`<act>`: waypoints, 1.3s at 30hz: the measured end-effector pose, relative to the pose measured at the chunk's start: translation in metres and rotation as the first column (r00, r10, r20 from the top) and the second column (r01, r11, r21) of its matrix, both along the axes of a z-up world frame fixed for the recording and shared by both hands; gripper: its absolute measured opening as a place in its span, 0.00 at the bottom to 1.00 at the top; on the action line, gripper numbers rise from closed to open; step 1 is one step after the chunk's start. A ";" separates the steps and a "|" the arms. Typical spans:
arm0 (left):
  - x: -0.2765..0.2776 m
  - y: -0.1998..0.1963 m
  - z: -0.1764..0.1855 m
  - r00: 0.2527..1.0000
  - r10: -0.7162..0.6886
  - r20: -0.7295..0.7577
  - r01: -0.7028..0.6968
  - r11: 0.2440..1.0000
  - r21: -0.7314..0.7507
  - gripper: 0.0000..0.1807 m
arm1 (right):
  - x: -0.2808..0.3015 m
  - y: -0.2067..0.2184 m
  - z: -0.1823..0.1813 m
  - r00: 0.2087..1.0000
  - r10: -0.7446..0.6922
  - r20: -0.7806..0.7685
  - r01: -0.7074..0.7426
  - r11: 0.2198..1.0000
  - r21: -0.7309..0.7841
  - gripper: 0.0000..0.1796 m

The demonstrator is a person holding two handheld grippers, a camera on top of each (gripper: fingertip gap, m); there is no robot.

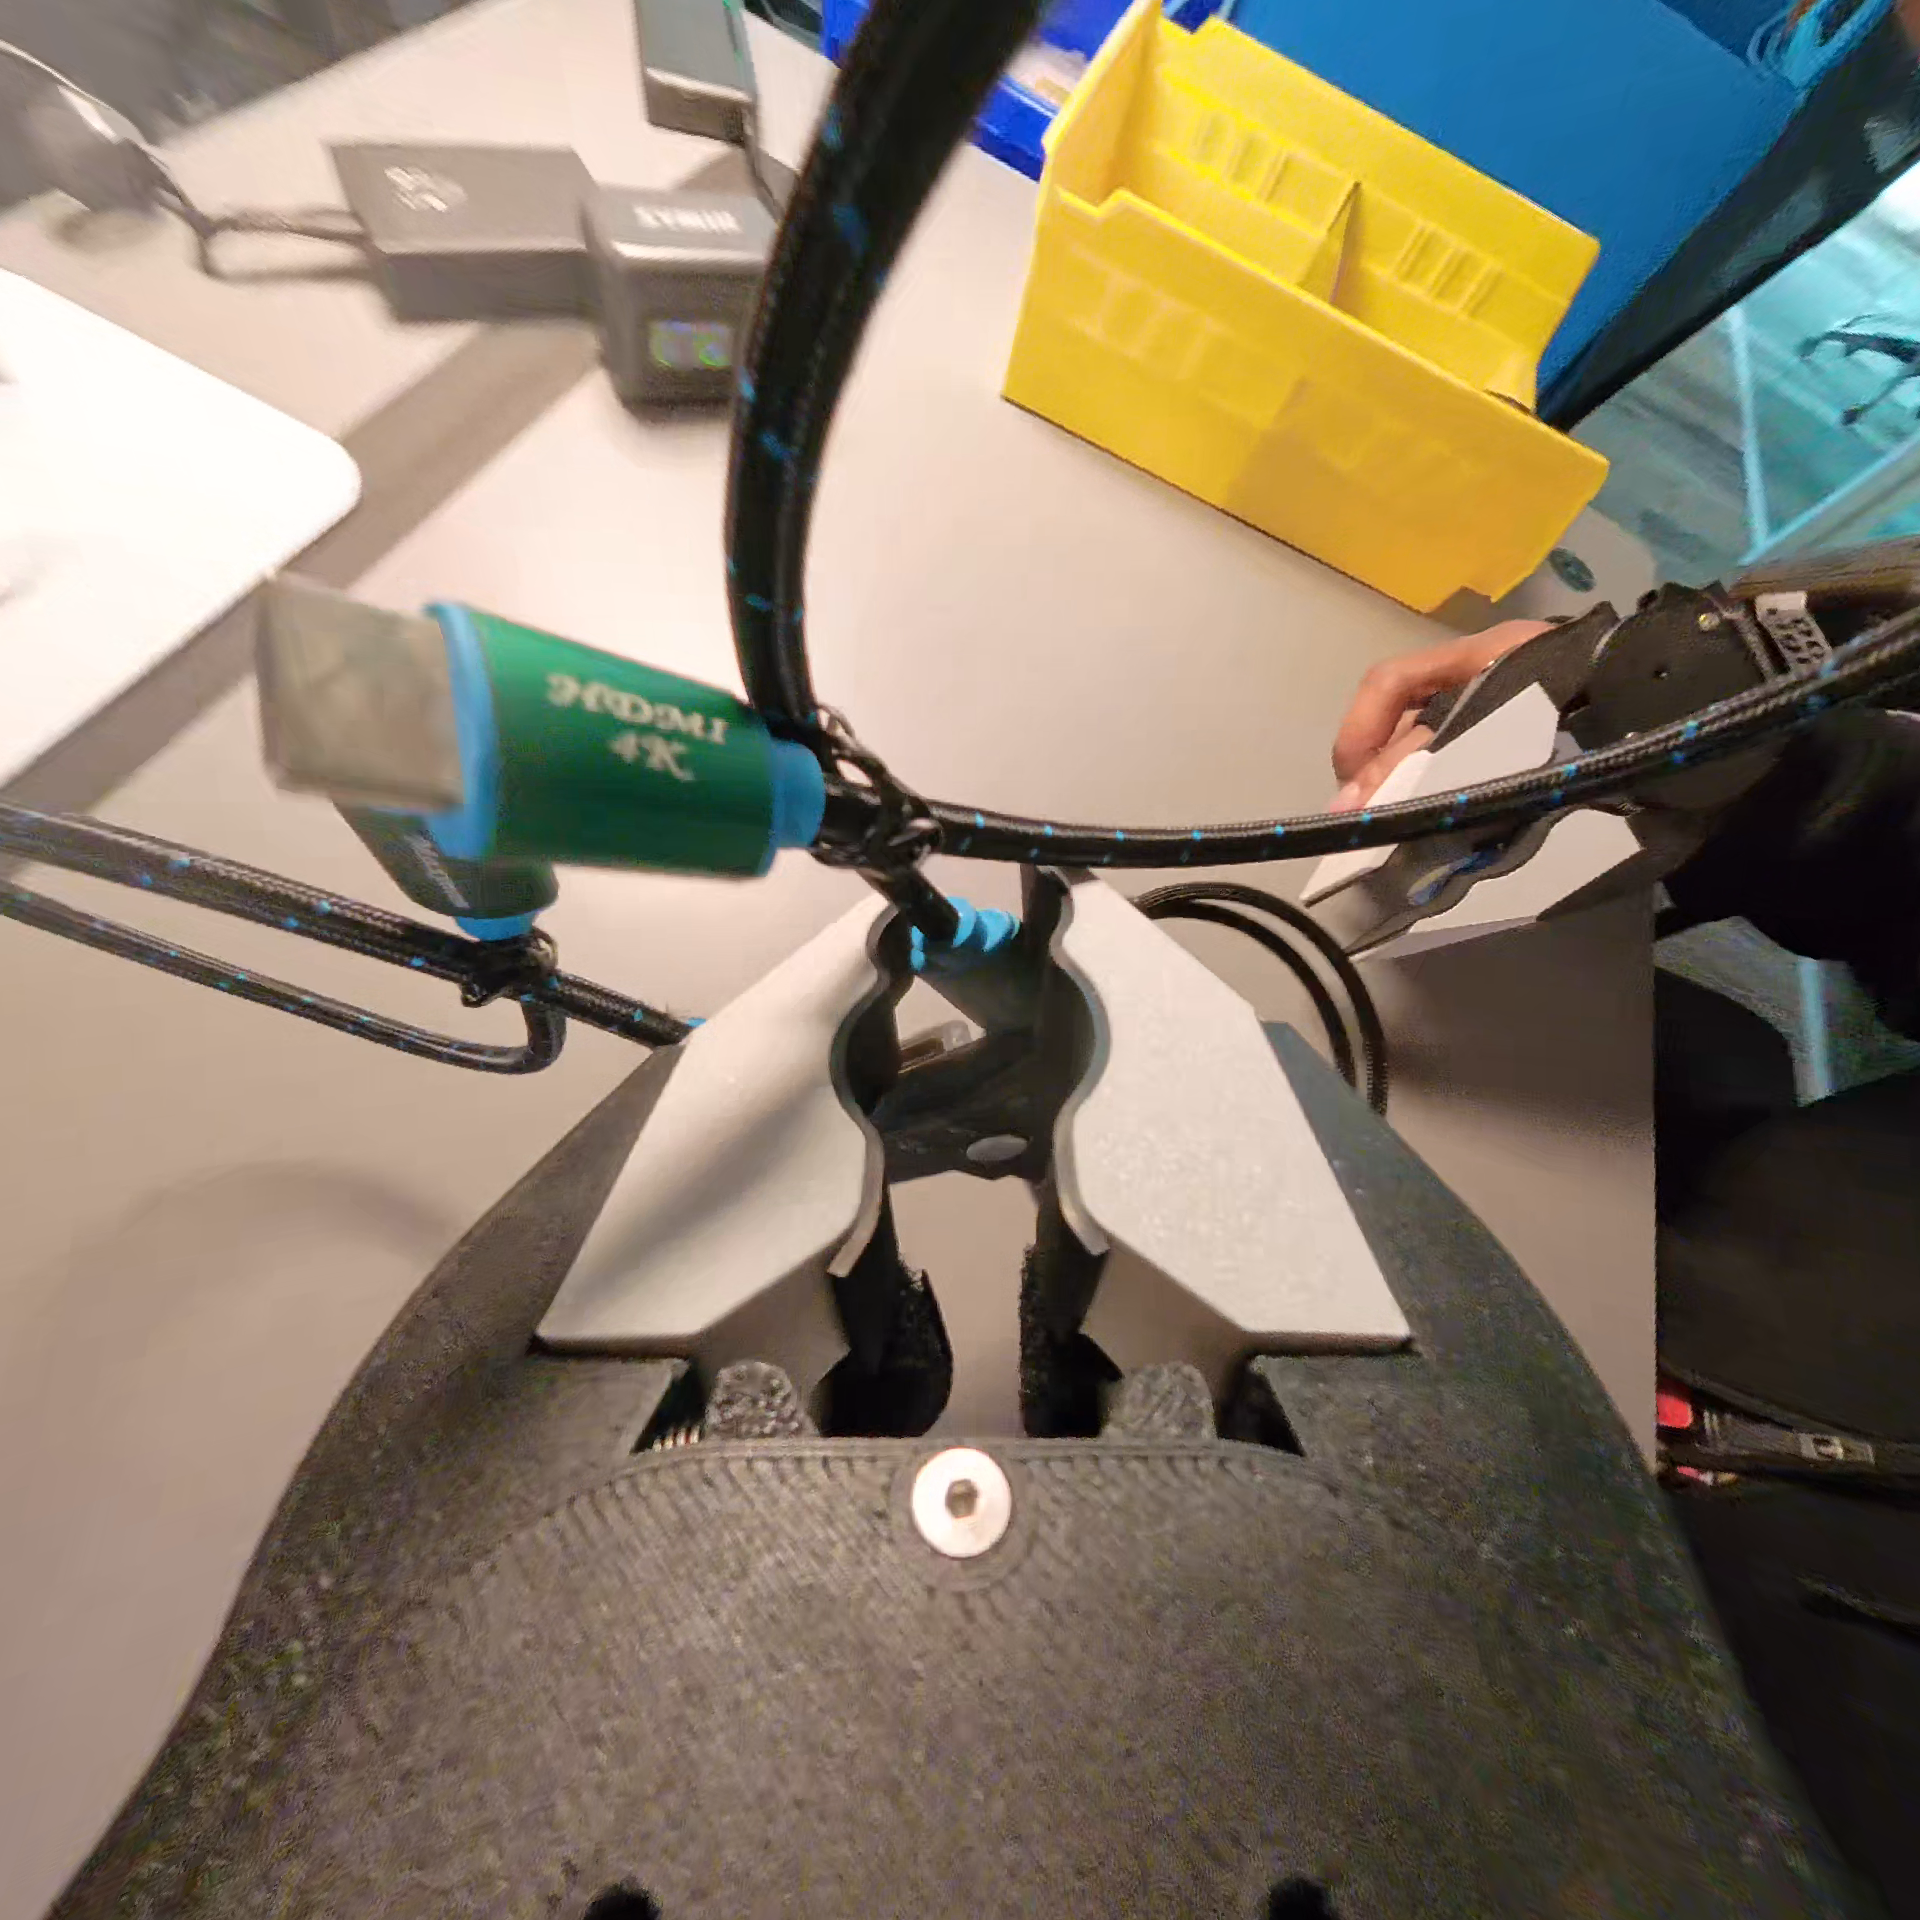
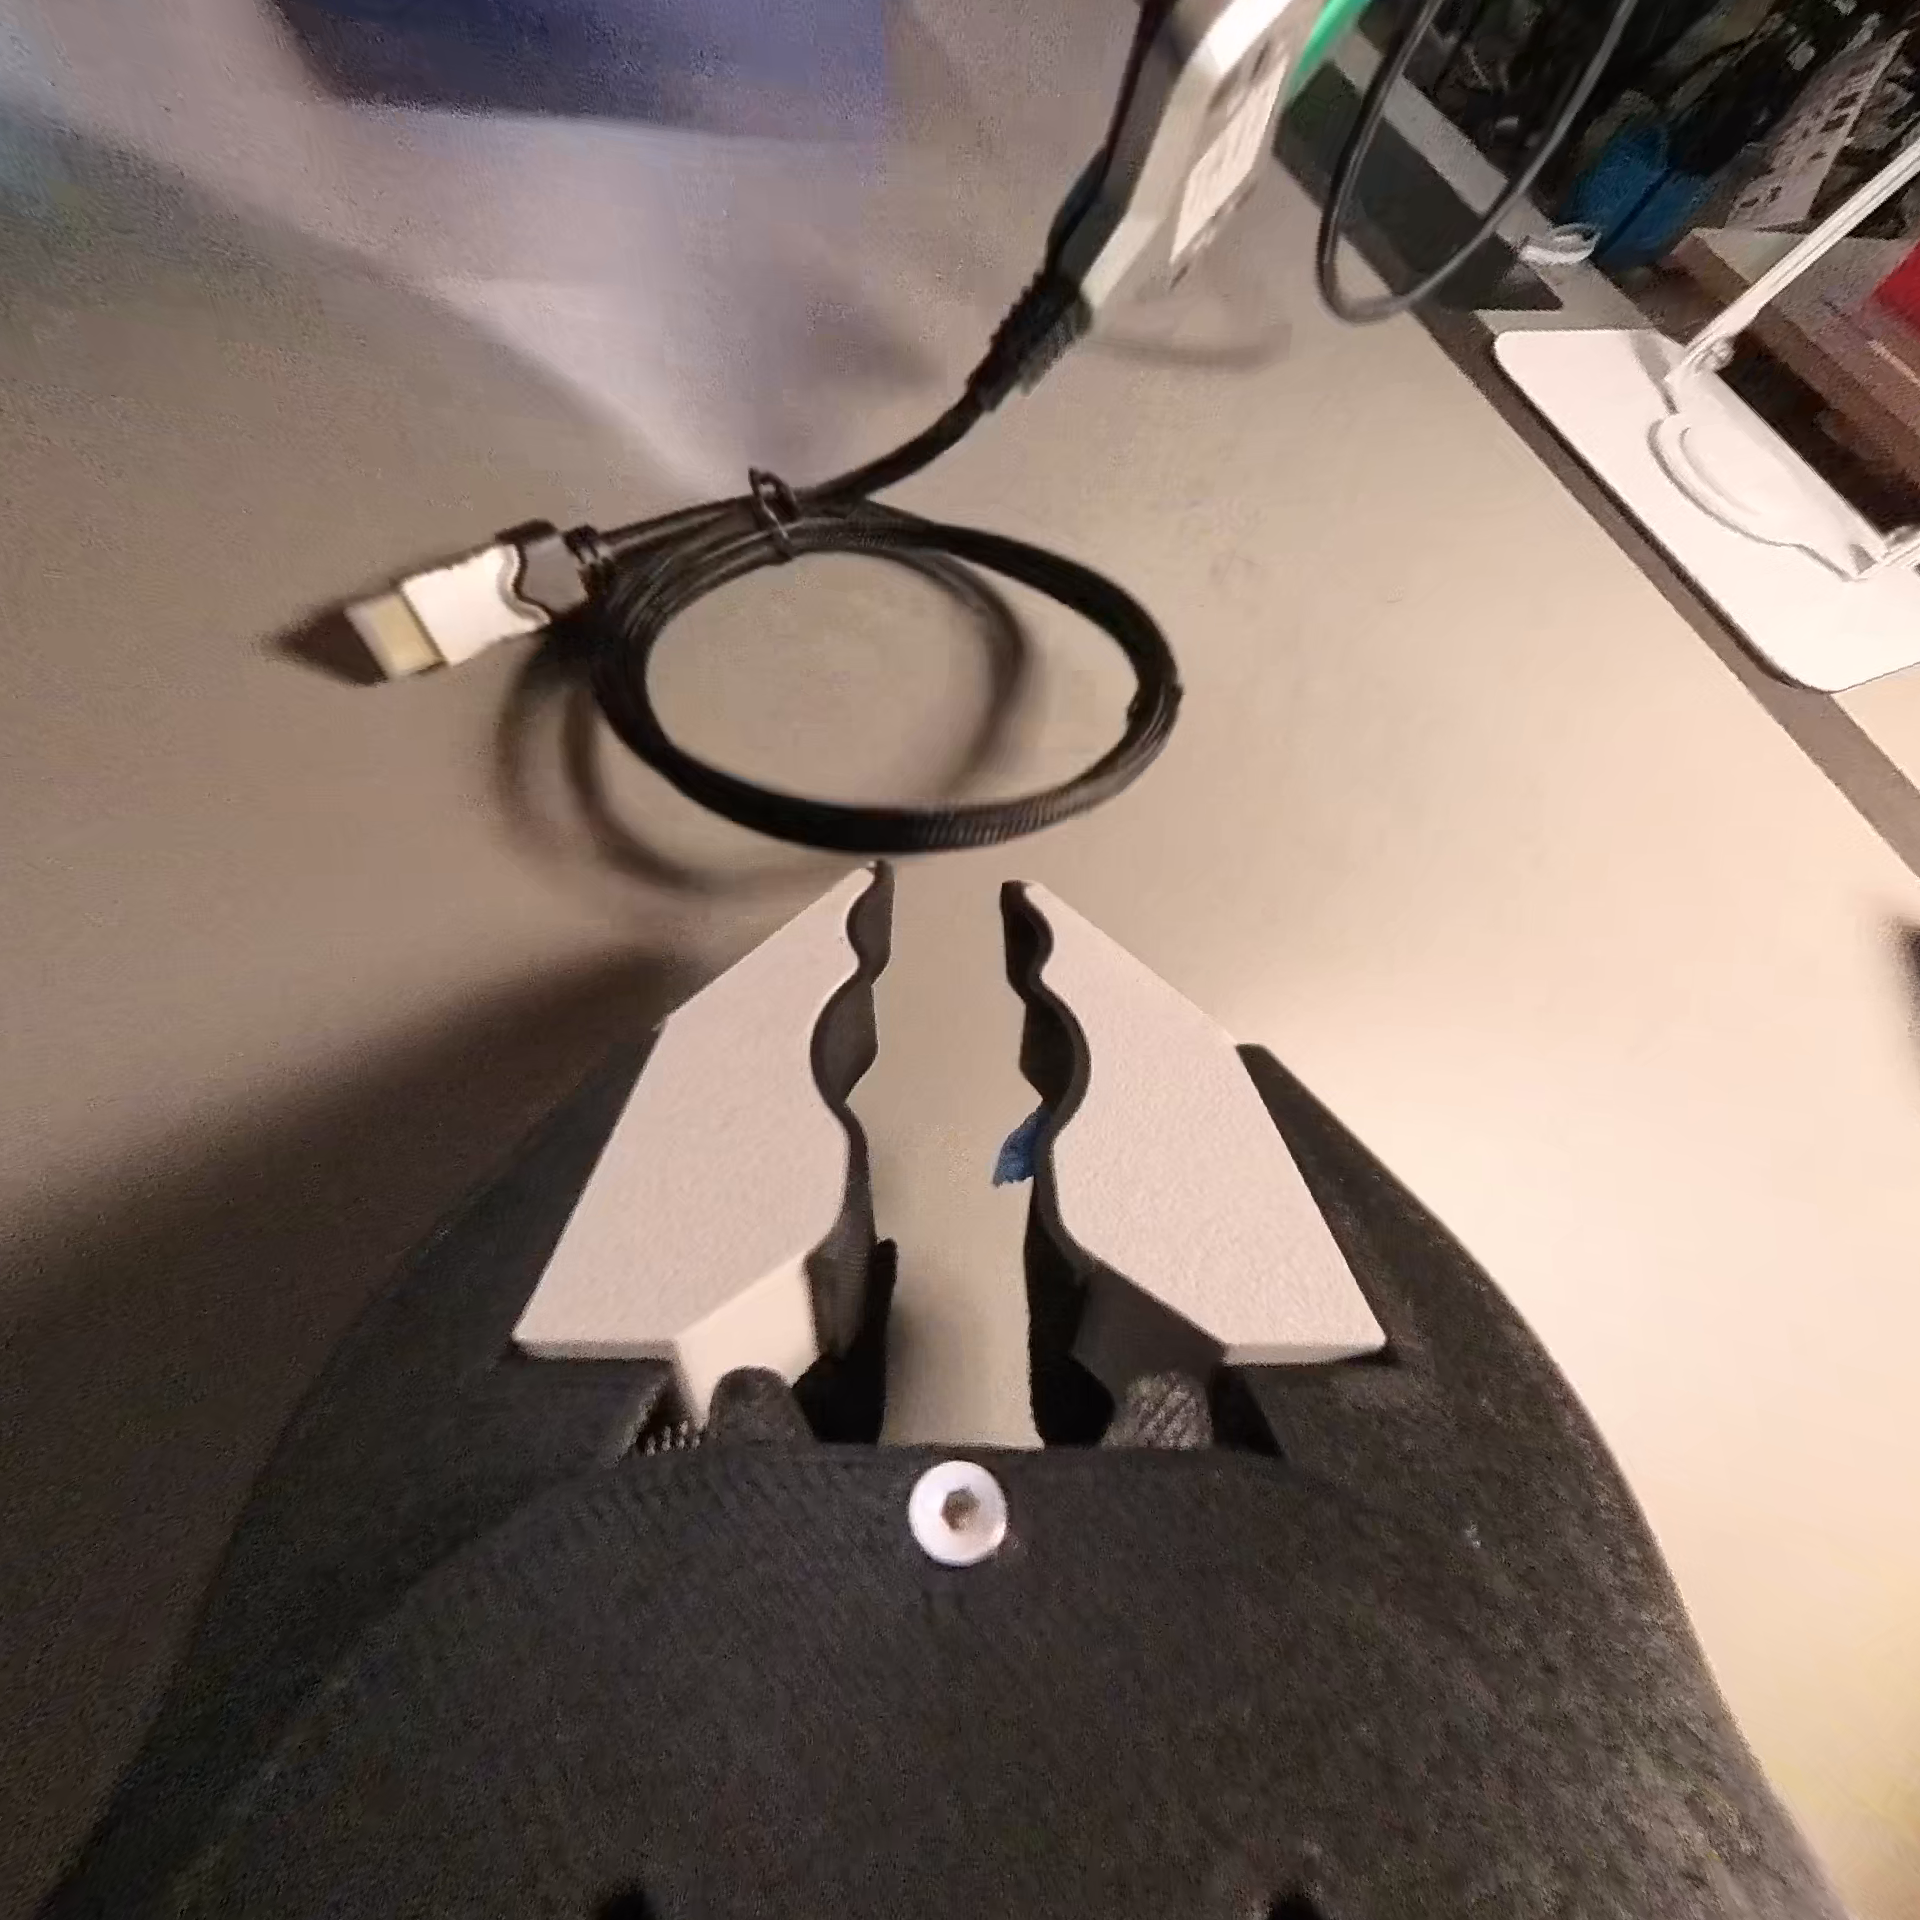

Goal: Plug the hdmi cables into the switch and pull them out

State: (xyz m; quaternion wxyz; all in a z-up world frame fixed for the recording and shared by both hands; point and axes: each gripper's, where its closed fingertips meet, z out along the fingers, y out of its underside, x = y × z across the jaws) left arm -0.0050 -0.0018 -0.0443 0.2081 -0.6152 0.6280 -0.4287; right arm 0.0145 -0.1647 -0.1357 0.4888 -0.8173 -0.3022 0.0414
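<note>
The left tool [image 1: 971,935] is closed around a black braided cable with blue flecks [image 1: 769,436], gripping it at the ribbed blue strain relief [image 1: 961,928] between the tips; what sits deeper between its fingers cannot be made out clearly; from the grip the cable arcs up and over in a loop, and another run of it stretches right toward the right tool [image 1: 1455,831], seen farther off with a person's hand [image 1: 1403,707] beside it; a green HDMI plug [image 1: 613,758] with blue collars hangs just left of the left tool, its long axis lying roughly left to right and its metal end [image 1: 353,696] pointing left and slightly toward the camera; it carries pale lettering on its green shell; a second green plug [image 1: 447,873] lies partly hidden beneath it, pointing up and left; beyond, on the grey surface [image 1: 1039,582], sit a yellow bin [image 1: 1299,343], dark grey boxes [image 1: 468,223] bearing a mark and some blurred writing, and a white pad [image 1: 135,488].

In the right wrist view the right tool [image 2: 945,894] stands partly open and holds nothing; ahead of it a coiled black cable [image 2: 904,800] lies on the beige surface [image 2: 1403,831], its white plug [image 2: 447,613] pointing left and toward the camera; the cable's other end runs up into a silvery switch [image 2: 1195,166] at the top, which bears a label too blurred to read.
</note>
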 end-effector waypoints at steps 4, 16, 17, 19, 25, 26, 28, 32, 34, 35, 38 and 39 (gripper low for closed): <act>0.028 -0.016 -0.031 0.999 -0.033 -0.019 0.032 0.997 -0.069 0.12 | -0.003 0.009 0.002 1.000 0.023 0.005 -0.023 1.000 0.010 0.17; 0.061 -0.055 -0.089 0.990 -0.118 -0.082 0.117 0.993 -0.016 0.10 | -0.031 0.042 0.013 0.960 0.176 0.216 -0.203 0.973 0.107 0.20; 0.060 -0.054 -0.088 0.991 -0.116 -0.064 0.115 0.993 -0.020 0.13 | -0.034 0.039 0.013 0.960 0.192 0.204 -0.214 0.972 0.092 0.19; 0.055 -0.054 -0.078 0.993 -0.116 -0.008 0.115 0.991 -0.074 0.22 | -0.041 0.034 0.015 0.962 0.218 0.162 -0.231 0.971 0.066 0.18; 0.030 -0.007 -0.069 0.984 0.067 0.164 -0.043 0.989 -0.144 0.39 | -0.025 0.042 0.035 0.927 0.193 0.321 -0.236 0.966 0.102 0.17; 0.025 0.001 -0.073 0.981 0.101 0.166 -0.074 0.984 -0.161 0.43 | -0.016 0.051 0.033 0.909 0.184 0.375 -0.233 0.969 0.088 0.17; 0.016 0.008 -0.080 0.979 0.127 0.158 -0.088 0.968 -0.234 0.49 | -0.002 0.062 0.023 0.877 0.232 0.421 -0.258 0.966 0.006 0.23; 0.007 0.013 -0.077 0.974 0.161 0.157 -0.097 0.931 -0.353 0.52 | 0.021 0.088 -0.001 0.822 0.326 0.466 -0.287 0.945 -0.155 0.37; 0.007 0.012 -0.078 0.977 0.153 0.146 -0.090 0.925 -0.369 0.51 | 0.028 0.101 -0.011 0.805 0.354 0.476 -0.288 0.935 -0.208 0.41; 0.008 0.011 -0.079 0.980 0.147 0.138 -0.086 0.923 -0.374 0.51 | 0.029 0.106 -0.016 0.802 0.371 0.468 -0.291 0.927 -0.236 0.41; 0.007 0.010 -0.080 0.983 0.132 0.126 -0.072 0.915 -0.396 0.49 | 0.020 0.109 -0.032 0.834 0.430 0.345 -0.318 0.886 -0.337 0.38; 0.007 0.010 -0.080 0.984 0.127 0.126 -0.065 0.911 -0.407 0.48 | 0.013 0.107 -0.034 0.847 0.451 0.281 -0.340 0.867 -0.365 0.38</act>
